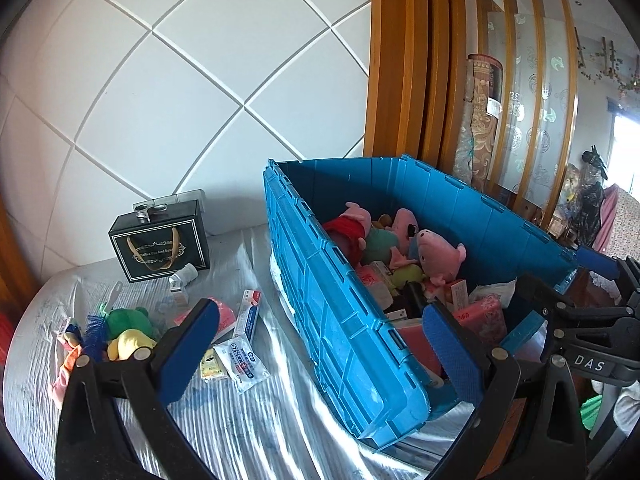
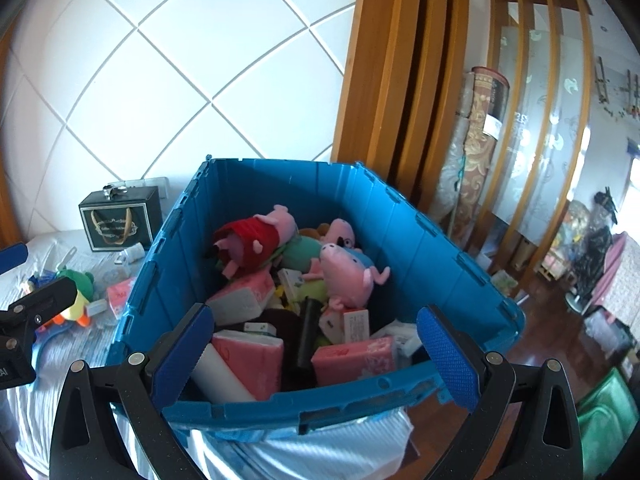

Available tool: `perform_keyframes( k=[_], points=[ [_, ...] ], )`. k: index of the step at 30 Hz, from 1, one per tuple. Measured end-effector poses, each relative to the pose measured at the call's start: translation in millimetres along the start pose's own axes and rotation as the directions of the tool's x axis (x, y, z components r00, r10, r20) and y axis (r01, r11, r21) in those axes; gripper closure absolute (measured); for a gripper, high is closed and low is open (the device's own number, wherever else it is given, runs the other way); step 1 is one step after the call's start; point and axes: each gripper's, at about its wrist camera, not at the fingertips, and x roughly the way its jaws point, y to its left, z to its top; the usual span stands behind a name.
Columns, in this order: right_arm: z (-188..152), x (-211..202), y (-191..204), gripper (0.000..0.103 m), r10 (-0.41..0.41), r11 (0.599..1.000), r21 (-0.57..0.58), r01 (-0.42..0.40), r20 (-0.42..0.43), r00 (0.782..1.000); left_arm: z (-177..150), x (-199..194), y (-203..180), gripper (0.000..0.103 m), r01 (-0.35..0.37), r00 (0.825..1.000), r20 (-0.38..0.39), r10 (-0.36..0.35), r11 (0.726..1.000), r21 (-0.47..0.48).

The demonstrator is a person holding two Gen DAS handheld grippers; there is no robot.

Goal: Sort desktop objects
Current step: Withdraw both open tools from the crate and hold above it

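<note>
Both the left gripper (image 1: 320,344) and right gripper (image 2: 314,354) hover spread and empty above the half-filled blue plastic crate (image 2: 400,216), seemingly choosing among loose items at nine o'clock.

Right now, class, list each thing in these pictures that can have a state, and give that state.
Left gripper: open, empty.
Right gripper: open, empty.
Blue crate: lid off, part filled.
Pink pig plush: lying in the crate.
Black gift box: upright, shut.
Green plush: lying on the table.
</note>
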Motion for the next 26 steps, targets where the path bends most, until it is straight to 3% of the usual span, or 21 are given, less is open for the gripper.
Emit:
perform_keyframes(
  k=[26],
  points=[
    [-4, -7, -9, 0.0, -0.005, 1.0, 0.0, 0.005, 0.001, 1.0, -2, -13, -14, 0.0, -0.029, 0.999, 0.045, 0.028, 1.0, 0.007]
  ],
)
